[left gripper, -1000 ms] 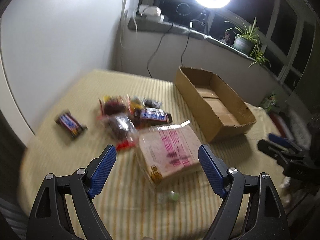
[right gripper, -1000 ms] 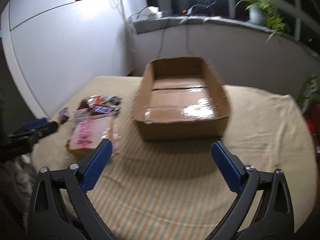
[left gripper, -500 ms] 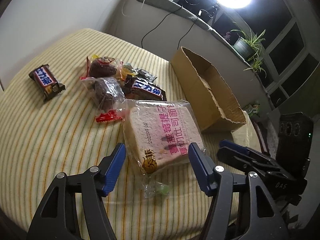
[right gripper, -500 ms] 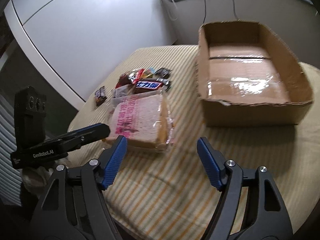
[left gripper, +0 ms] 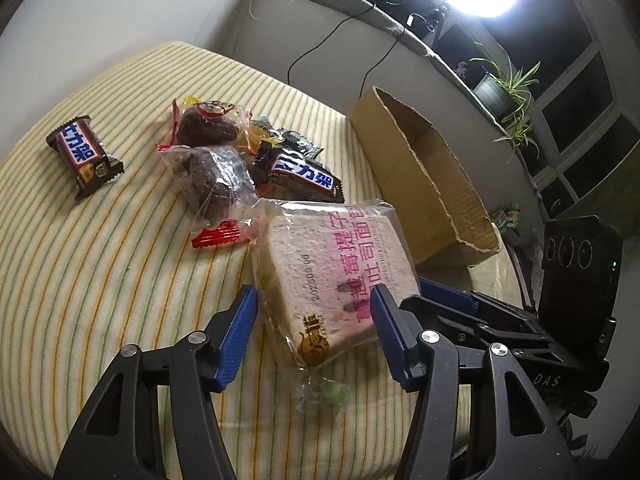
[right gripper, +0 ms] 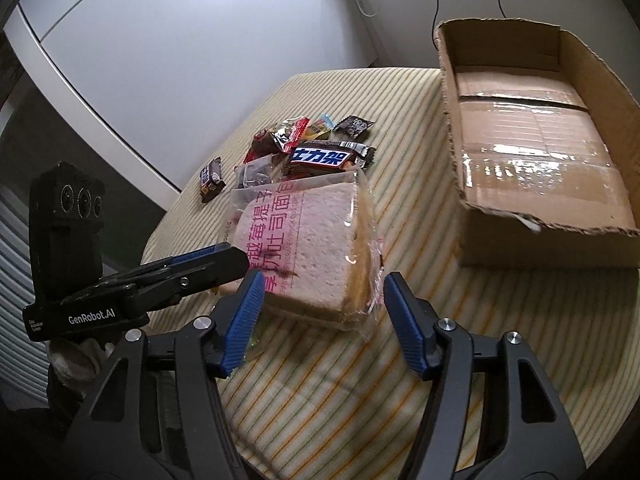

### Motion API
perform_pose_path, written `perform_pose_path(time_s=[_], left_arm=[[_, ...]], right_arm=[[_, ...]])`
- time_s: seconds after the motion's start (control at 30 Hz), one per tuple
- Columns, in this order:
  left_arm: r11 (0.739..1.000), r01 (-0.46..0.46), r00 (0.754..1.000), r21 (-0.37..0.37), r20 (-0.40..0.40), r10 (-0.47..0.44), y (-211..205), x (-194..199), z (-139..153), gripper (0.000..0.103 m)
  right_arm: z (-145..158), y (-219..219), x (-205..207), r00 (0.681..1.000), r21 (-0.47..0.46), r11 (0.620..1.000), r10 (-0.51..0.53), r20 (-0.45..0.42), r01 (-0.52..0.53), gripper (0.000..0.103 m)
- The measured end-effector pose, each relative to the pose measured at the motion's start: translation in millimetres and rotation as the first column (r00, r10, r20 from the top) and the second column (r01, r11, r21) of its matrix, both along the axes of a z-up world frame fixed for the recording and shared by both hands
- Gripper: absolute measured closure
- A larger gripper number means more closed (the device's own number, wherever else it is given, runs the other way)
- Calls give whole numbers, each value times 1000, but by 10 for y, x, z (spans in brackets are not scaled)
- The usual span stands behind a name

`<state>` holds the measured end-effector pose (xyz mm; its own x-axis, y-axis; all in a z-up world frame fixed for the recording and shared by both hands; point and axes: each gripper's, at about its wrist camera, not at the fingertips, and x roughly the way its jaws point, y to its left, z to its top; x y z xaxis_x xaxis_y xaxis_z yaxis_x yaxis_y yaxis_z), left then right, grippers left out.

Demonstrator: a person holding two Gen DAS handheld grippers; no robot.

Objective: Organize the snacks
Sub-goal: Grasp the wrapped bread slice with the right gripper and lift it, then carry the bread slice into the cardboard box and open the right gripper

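A: What changed on the striped tablecloth [left gripper: 100, 280]?
B: Left of the empty cardboard box [right gripper: 532, 152], both tongs moved in on the bagged bread [left gripper: 332, 264].
A: Gripping?
B: Not yet: left gripper [left gripper: 312, 336] and right gripper [right gripper: 324, 320] are half-open, closing around its near corners.

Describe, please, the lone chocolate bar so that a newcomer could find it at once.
Start at the open cardboard box on the striped cloth and cross the snack pile beside it. Beyond the pile, the lone chocolate bar lies by itself. Its twin touches the other snacks; this one touches nothing.
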<state>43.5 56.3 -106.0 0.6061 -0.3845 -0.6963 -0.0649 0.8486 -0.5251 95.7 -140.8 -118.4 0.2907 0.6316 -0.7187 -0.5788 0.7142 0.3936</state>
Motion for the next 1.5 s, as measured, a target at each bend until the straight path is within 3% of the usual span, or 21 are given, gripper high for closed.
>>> perform_pose_path(time_s=[0.33,0.73,1.17,1.5], left_arm=[[1000,12,1000,20,-3,-12,-47,32,-6,50],[994,14,998,106,59,-20,-167,67,280,50],[981,81,982,175,155,-109,-630,459,684,50],[968,155,967,196,170,-189,-1141,887,763,50]], right_arm=[[-29,89,42,1000,-39,999,25,17,-24,52],[173,50,-7,997,-28,999,29,78,-27,54],[570,-450,112,987,15,999,-49,153,47,54],[716,-948,346,975,10,992,-124,184,125,54]])
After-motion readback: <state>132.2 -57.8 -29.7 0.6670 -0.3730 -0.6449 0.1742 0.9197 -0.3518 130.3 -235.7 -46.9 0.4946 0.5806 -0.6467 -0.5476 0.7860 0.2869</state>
